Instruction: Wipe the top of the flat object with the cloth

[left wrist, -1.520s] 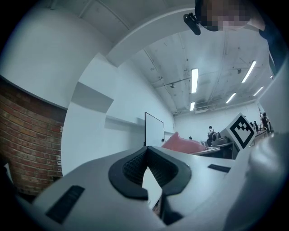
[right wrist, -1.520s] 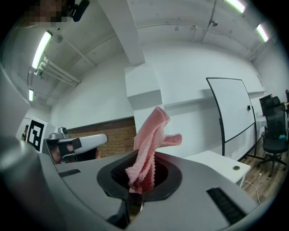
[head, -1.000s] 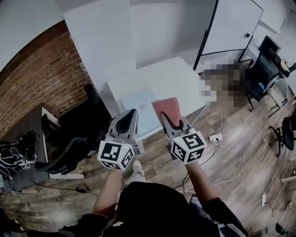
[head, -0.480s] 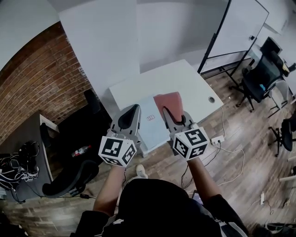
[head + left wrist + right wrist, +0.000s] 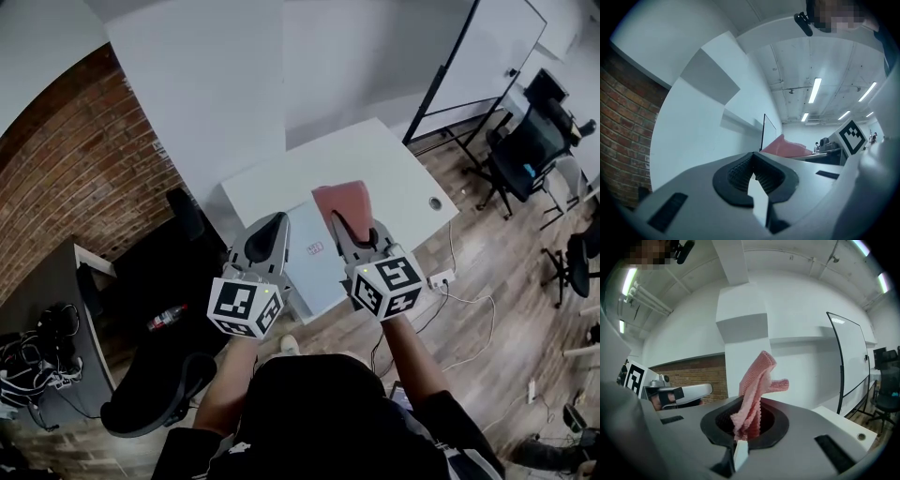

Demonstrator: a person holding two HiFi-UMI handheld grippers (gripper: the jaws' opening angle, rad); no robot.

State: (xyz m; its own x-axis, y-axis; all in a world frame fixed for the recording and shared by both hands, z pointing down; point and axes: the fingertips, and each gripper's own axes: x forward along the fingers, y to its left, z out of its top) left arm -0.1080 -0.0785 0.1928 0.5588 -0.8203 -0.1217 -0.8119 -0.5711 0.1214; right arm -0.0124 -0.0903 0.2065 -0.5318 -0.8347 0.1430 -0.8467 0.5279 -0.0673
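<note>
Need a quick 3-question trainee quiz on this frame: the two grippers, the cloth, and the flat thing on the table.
1. True or false: the left gripper is shut with nothing between its jaws.
2. Which gripper holds the pink cloth? A) left B) right C) neither
3. Fill in: the pale blue flat object lies on a white ____.

Key:
1. True.
2. B: the right gripper is shut on it.
3. table.
</note>
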